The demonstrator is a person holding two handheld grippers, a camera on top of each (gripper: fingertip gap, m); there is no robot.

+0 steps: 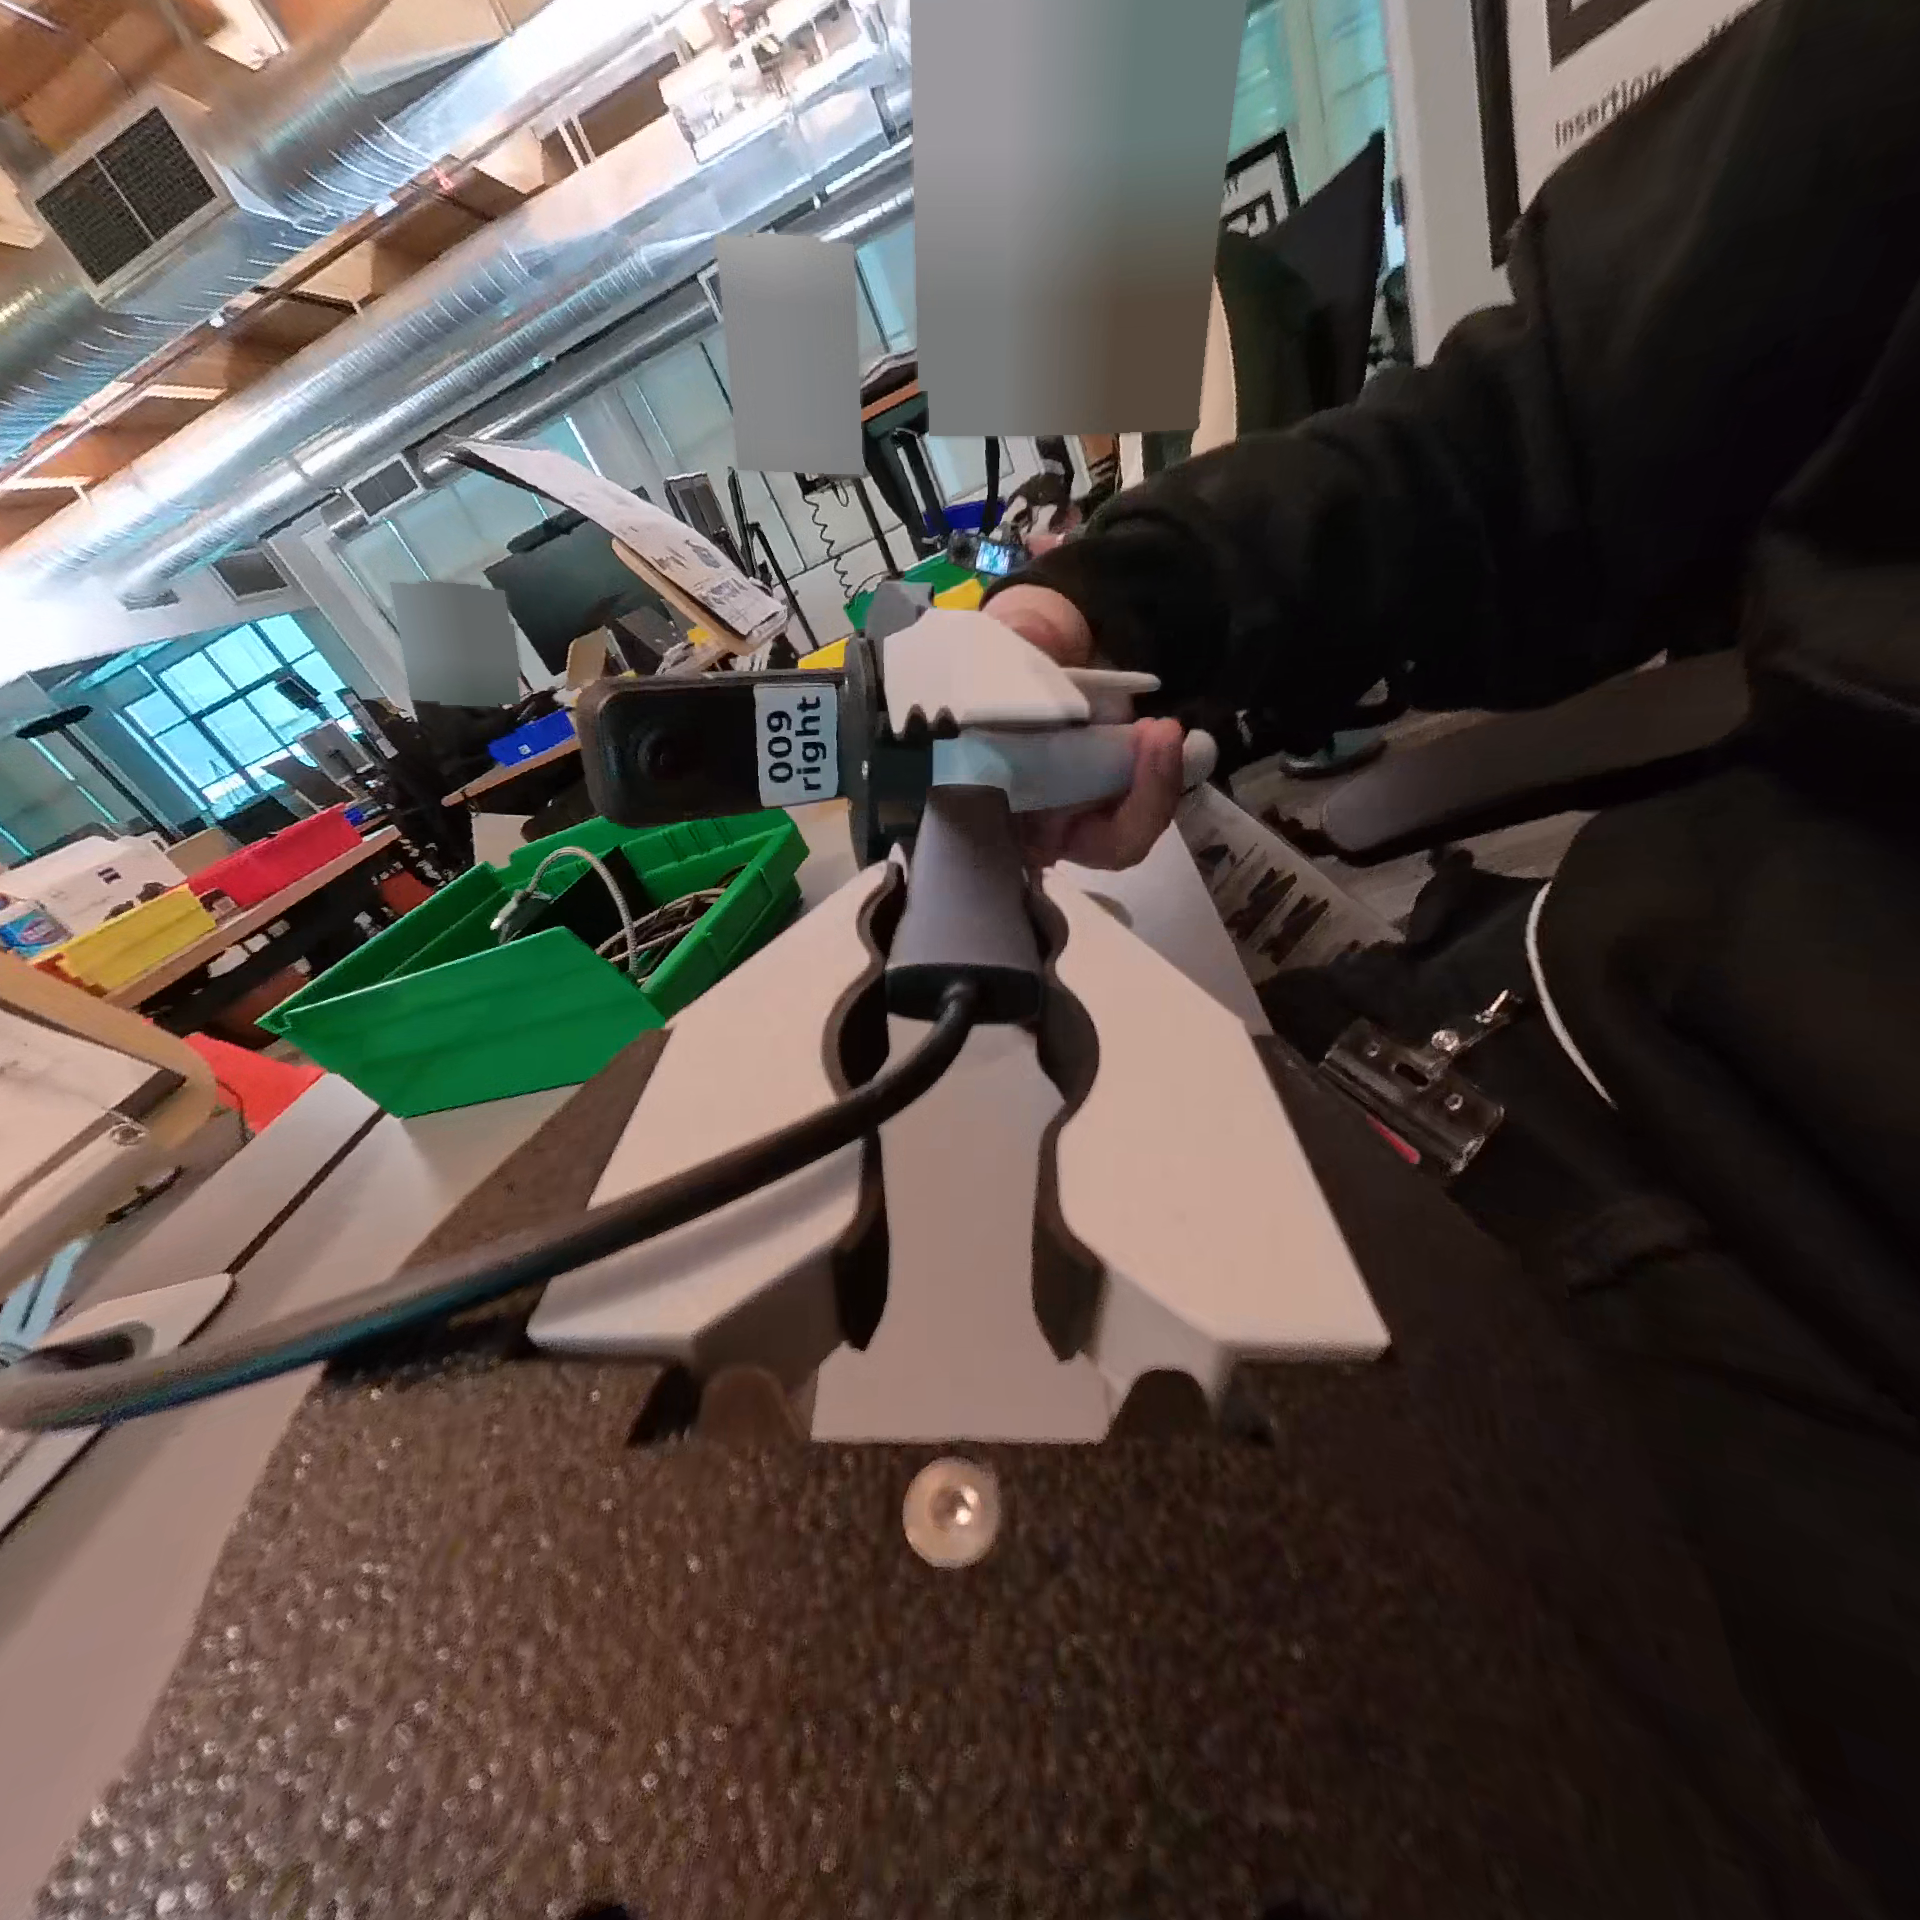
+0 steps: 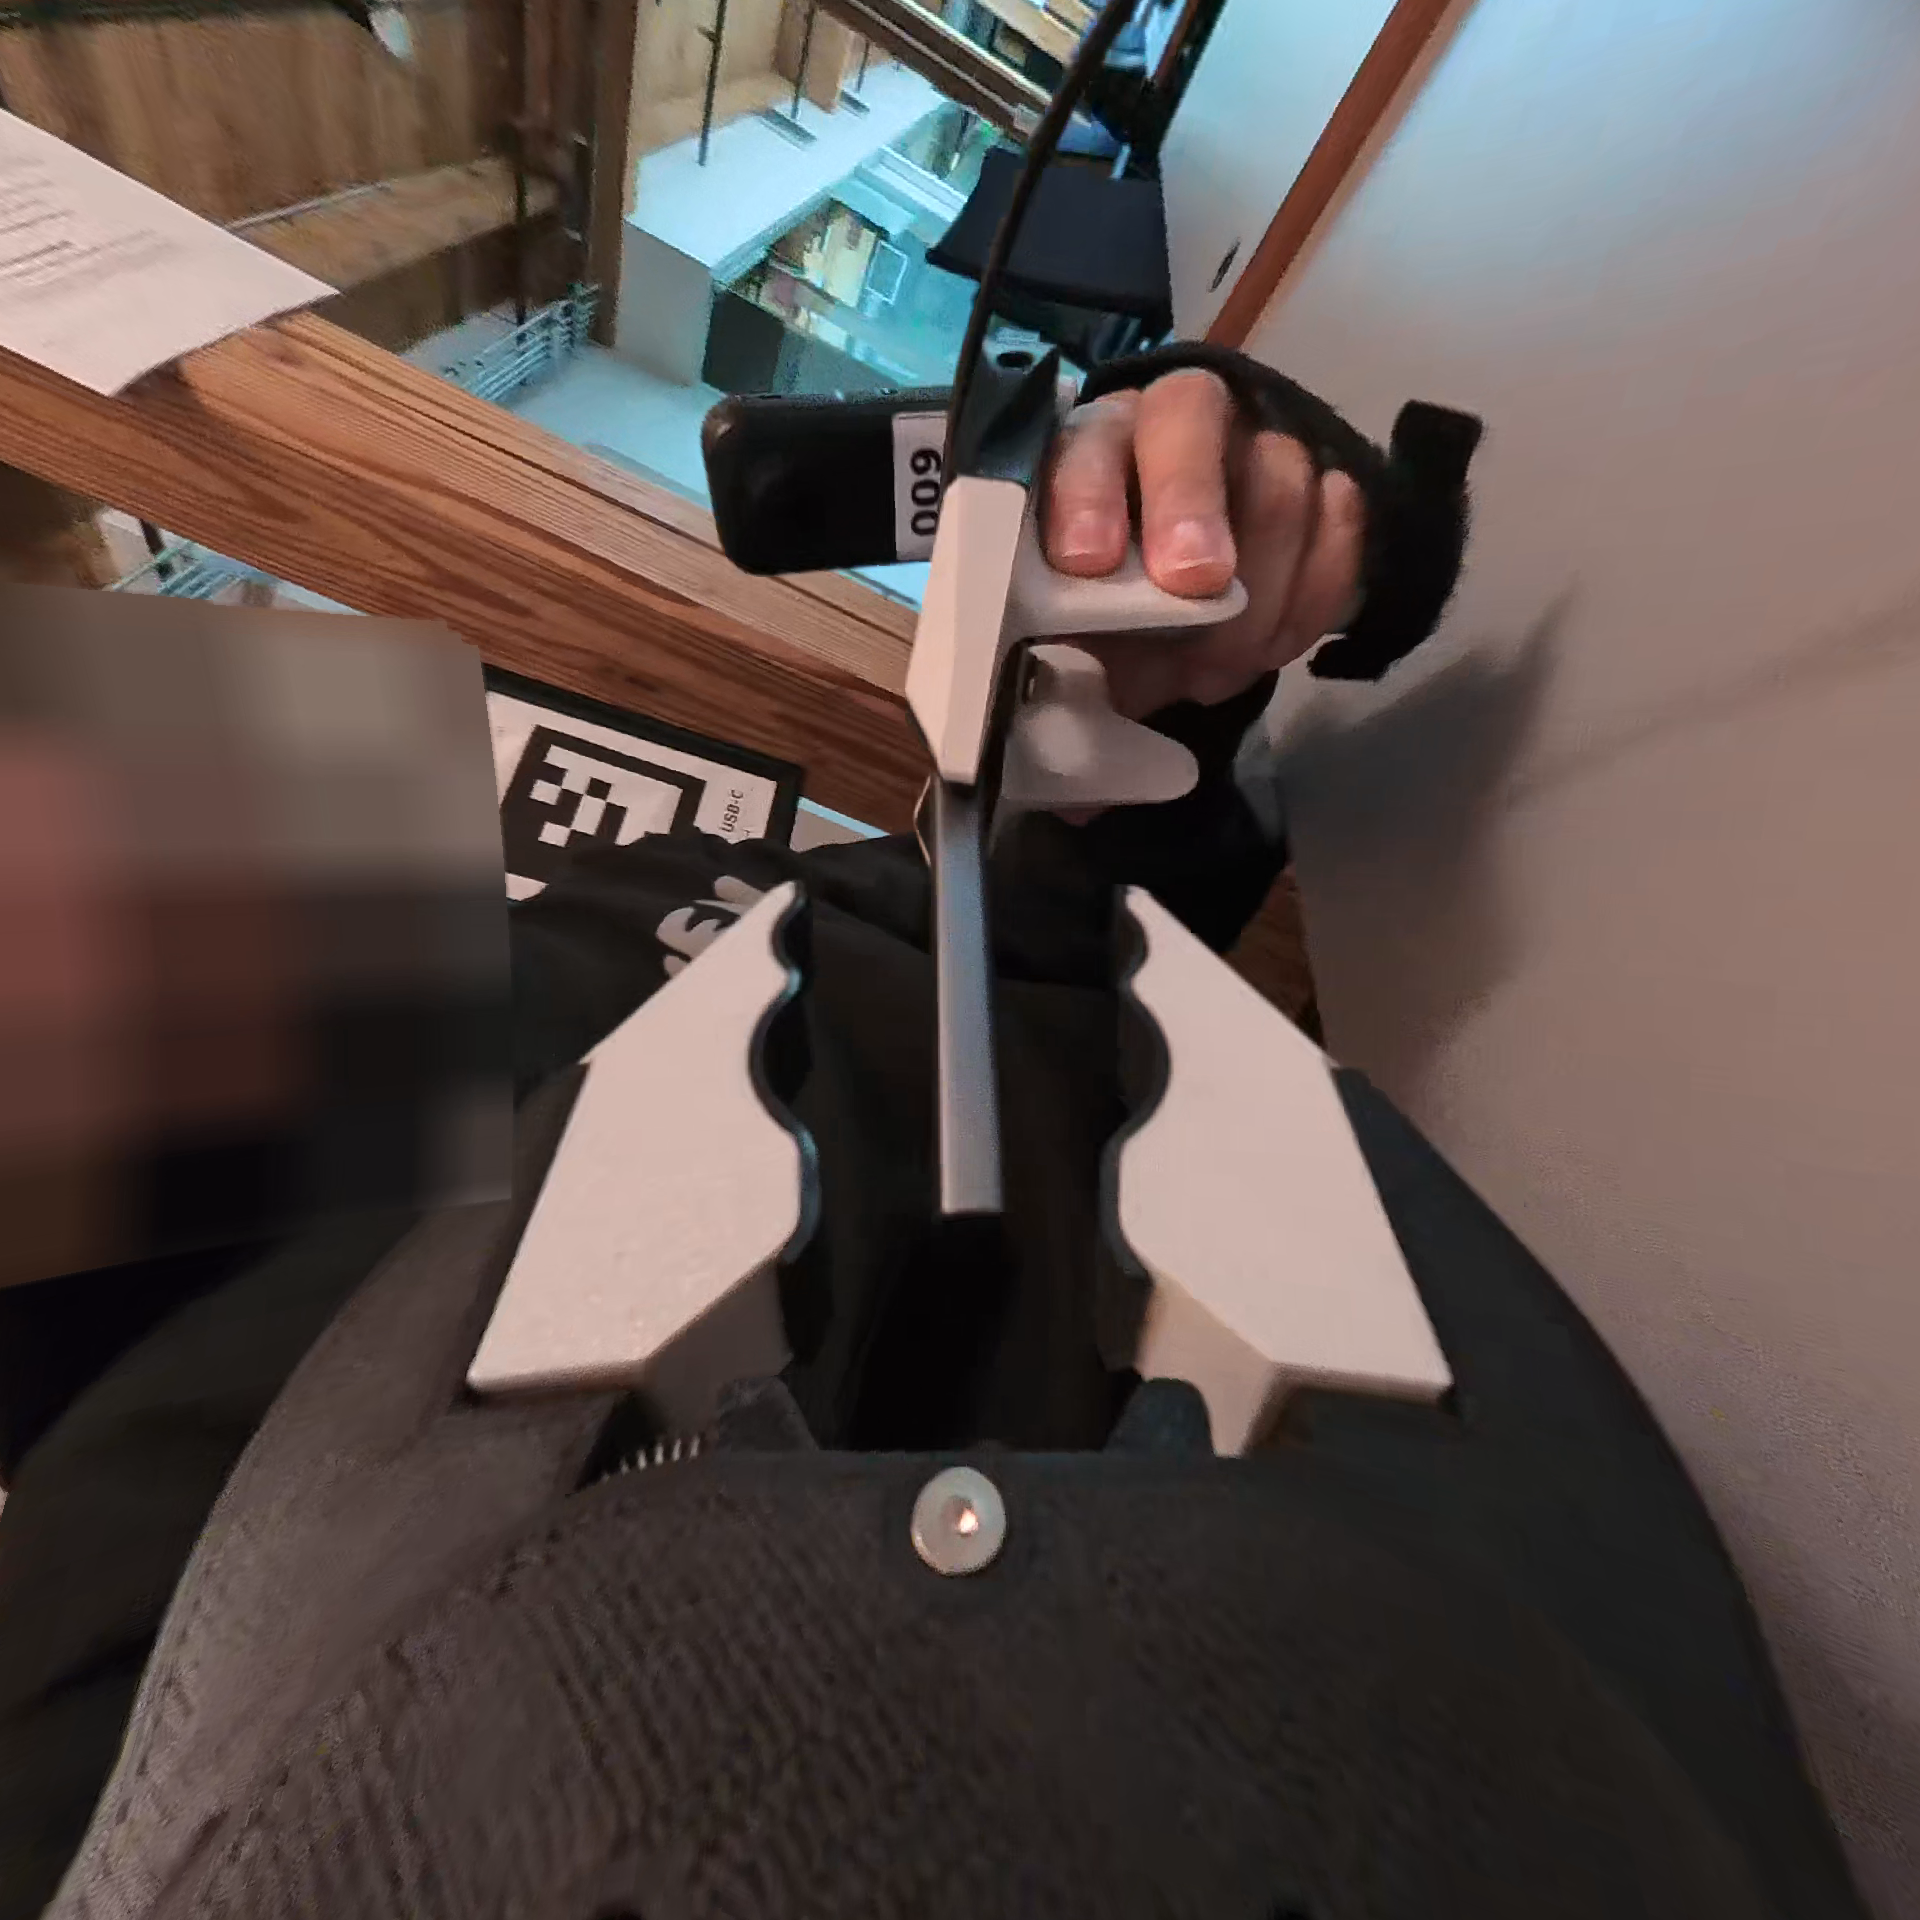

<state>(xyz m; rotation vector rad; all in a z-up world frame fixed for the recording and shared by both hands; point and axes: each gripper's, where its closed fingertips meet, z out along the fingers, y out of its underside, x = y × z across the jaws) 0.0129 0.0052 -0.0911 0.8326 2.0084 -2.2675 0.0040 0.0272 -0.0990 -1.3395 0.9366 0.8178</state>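
Note:
My left gripper (image 1: 958, 899) is shut on a flat grey adapter (image 1: 961, 914) with a black cable (image 1: 727, 1174) that runs off to the left. The adapter's far end reaches toward the right gripper's camera (image 1: 707, 748), held in a person's hand (image 1: 1101, 810). In the right wrist view my right gripper (image 2: 961, 904) is open. The adapter (image 2: 966, 1039) stands edge-on in the gap between its two fingers and touches neither. Beyond it a white finger (image 2: 961, 623) of the left gripper clamps the adapter, with a hand (image 2: 1164, 520) on the handle.
A green bin (image 1: 468, 1018) holding cables sits on the grey table (image 1: 312, 1174) to the left, with red and yellow bins behind. A person in black clothing (image 1: 1662, 935) fills the right. A wooden beam (image 2: 416, 488), a printed marker sheet (image 2: 623, 800) and a pale wall (image 2: 1610, 520) show behind. Both grippers' tips are close together, under 4 cm apart.

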